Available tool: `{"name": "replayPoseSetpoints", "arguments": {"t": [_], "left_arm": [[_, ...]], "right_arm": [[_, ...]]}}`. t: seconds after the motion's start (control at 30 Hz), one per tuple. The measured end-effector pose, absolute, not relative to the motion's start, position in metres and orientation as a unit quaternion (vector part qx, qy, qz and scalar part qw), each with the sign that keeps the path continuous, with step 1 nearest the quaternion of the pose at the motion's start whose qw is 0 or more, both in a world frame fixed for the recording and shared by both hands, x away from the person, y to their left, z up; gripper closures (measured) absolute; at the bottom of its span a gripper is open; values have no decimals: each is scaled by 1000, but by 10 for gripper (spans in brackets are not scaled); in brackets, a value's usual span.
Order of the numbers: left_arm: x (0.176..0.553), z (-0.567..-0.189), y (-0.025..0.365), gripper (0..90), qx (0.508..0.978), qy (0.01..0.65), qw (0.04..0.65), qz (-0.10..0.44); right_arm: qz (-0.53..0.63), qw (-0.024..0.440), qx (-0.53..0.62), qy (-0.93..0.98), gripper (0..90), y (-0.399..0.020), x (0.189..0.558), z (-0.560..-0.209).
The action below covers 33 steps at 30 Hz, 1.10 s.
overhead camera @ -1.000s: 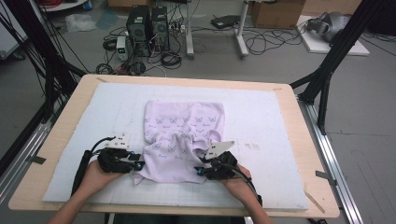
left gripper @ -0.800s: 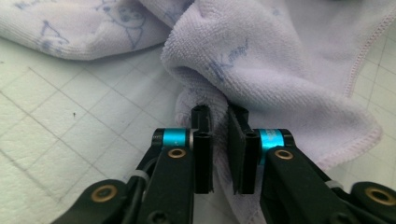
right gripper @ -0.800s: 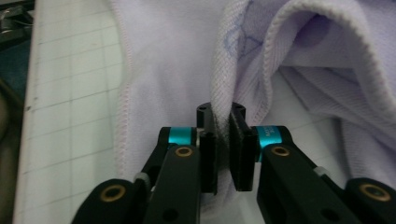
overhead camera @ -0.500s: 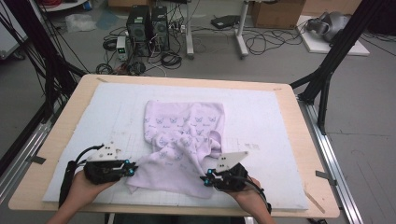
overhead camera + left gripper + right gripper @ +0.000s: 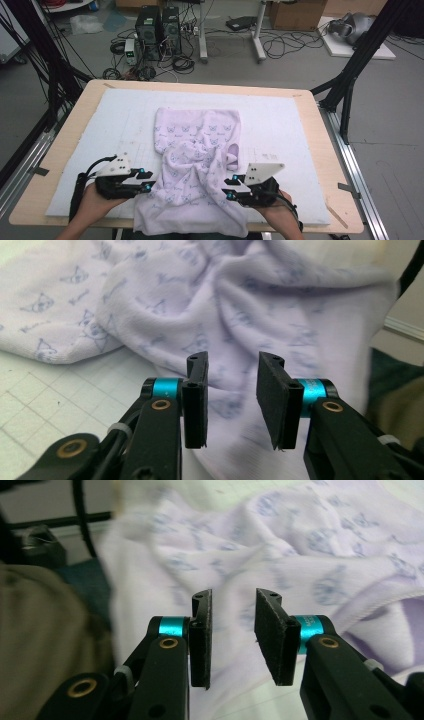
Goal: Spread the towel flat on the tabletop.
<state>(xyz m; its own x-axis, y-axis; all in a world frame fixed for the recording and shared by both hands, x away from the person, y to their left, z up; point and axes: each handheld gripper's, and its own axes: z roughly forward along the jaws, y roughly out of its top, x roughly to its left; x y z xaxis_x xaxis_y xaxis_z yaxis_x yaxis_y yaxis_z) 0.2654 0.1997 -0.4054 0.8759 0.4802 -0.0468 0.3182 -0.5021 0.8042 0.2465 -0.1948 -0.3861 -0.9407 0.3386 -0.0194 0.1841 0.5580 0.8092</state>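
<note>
- A lilac garment (image 5: 197,165) printed with small cat faces lies on the white mat (image 5: 290,125) that covers the desk (image 5: 325,165). Its far part rests flat near the middle, and its near part is bunched and spills over the desk's near edge.
- The left gripper (image 5: 149,181) sits by the garment's left side, close to the near edge. From its own view, the jaws have just been opening and now stand a little apart with clear air between the pads (image 5: 196,400). The cloth lies just beyond them, not pinched.
- The right gripper (image 5: 228,189) mirrors it at the garment's right side. Its jaws have likewise just opened a modest way, and nothing sits between its pads (image 5: 201,640); the lilac fabric is just ahead of them.
- To my eye this is the middle of folding or straightening the garment: the near hem has been dragged toward the person and let go, and it lies rumpled, not flat.
- The next move likely calls for a fresh hold on both sides. Each gripper would need to slide onto a single edge of cloth, close on it, then lift and carry the near part toward the far edge together, evenly, so the overhanging fabric does not slip off the desk.
</note>
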Motion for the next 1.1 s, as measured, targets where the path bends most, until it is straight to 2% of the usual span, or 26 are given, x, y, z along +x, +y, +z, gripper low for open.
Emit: {"name": "replayPoseSetpoints", "arguments": {"t": [0.23,0.27,0.33,0.4,0.47,0.5,0.7,1.0,1.07,1.1], "left_arm": [[294,-439,175,651,889,238,385,68],[293,-440,174,652,886,236,393,73],[292,-440,174,708,887,237,390,77],[289,-439,174,821,888,235,388,81],[287,-439,176,861,888,234,386,82],[285,-439,177,868,887,236,388,82],[262,-431,192,876,884,235,395,88],[219,-407,215,876,870,226,425,102],[214,-403,216,862,866,219,438,101],[215,-402,216,827,867,216,436,106]], "right_arm": [[397,96,160,899,662,-176,282,-423],[393,95,163,900,664,-174,284,-426],[384,91,163,904,698,-171,286,-433],[366,84,160,913,771,-167,286,-441],[380,73,162,908,864,-169,286,-443],[379,70,162,908,876,-169,285,-442],[376,61,152,912,884,-175,270,-438],[415,44,152,896,882,-203,224,-415],[422,33,141,895,868,-206,215,-408],[424,27,140,894,822,-207,212,-405]]}}
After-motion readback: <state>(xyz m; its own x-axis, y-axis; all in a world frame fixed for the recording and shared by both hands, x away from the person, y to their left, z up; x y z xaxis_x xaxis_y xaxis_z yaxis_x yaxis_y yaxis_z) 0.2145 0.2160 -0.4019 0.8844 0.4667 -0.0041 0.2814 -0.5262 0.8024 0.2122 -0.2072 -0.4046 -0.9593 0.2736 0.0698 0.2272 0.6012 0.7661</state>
